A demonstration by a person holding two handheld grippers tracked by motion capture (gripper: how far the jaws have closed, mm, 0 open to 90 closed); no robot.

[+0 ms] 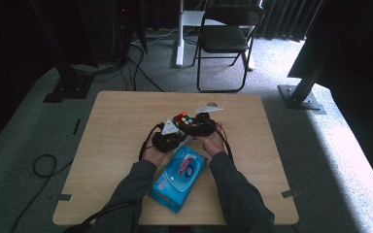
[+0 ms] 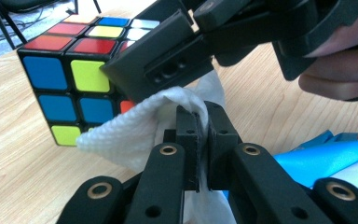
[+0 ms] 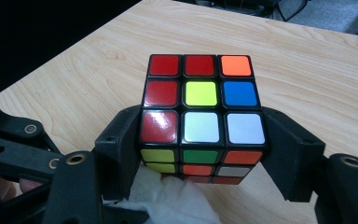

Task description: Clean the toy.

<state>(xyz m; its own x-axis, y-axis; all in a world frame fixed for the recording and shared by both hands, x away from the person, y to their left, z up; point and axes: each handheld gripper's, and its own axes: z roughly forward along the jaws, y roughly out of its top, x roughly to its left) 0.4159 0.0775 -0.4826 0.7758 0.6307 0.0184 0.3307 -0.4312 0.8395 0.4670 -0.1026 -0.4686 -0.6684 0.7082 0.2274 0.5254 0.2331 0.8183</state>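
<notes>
A scrambled Rubik's cube (image 3: 200, 100) rests on the wooden table (image 3: 307, 56). My right gripper (image 3: 200, 135) is shut on it, with one jaw pressed against each side. My left gripper (image 2: 198, 123) is shut on a folded white wipe (image 2: 135, 133), held against the cube's (image 2: 70, 79) lower side, just under the right gripper's jaw. In the right gripper view the wipe (image 3: 168, 200) shows beneath the cube. From above, both grippers (image 1: 172, 133) (image 1: 194, 127) meet at the cube (image 1: 183, 119) in the table's middle.
A blue pack of wet wipes (image 1: 179, 177) lies between the forearms near the table's front edge (image 1: 175, 224). Beyond the table stand a black folding chair (image 1: 226, 36) and a metal post base (image 1: 301, 99). A cable (image 1: 43, 165) loops on the floor at the left.
</notes>
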